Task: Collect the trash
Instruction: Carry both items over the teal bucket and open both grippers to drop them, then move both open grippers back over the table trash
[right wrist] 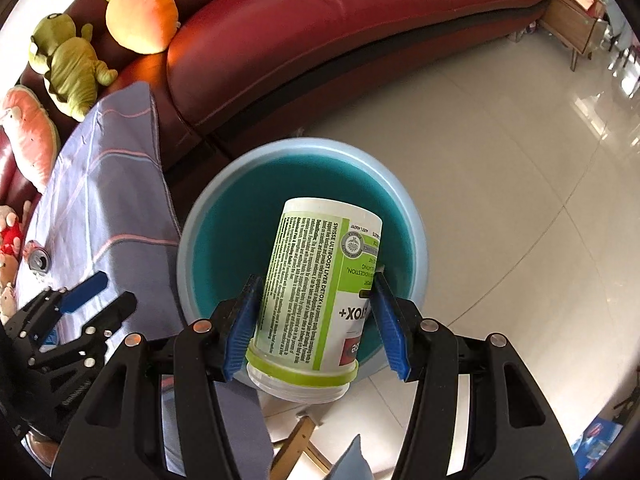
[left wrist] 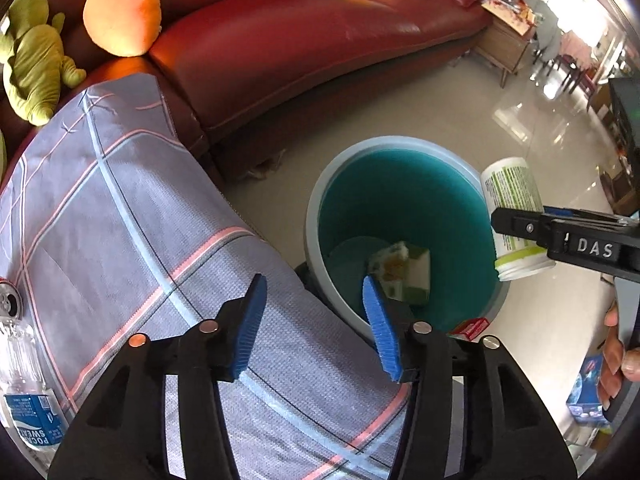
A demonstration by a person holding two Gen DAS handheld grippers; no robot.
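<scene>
Above the teal bin point(left wrist: 404, 216), left wrist view: the left gripper point(left wrist: 316, 324) hangs with jaws apart and nothing between them; a crumpled carton point(left wrist: 404, 272) lies on the bin's floor. Left of the bin, a checked cloth point(left wrist: 132, 208) covers a table bearing a can point(left wrist: 10, 300) and a water bottle point(left wrist: 28, 392). Right wrist view: over the bin point(right wrist: 224, 216), the right gripper point(right wrist: 316, 316) clamps a white-and-green supplement jar point(right wrist: 320, 292), mouth end nearest the camera; a red sofa point(right wrist: 320, 36) stands beyond the bin
</scene>
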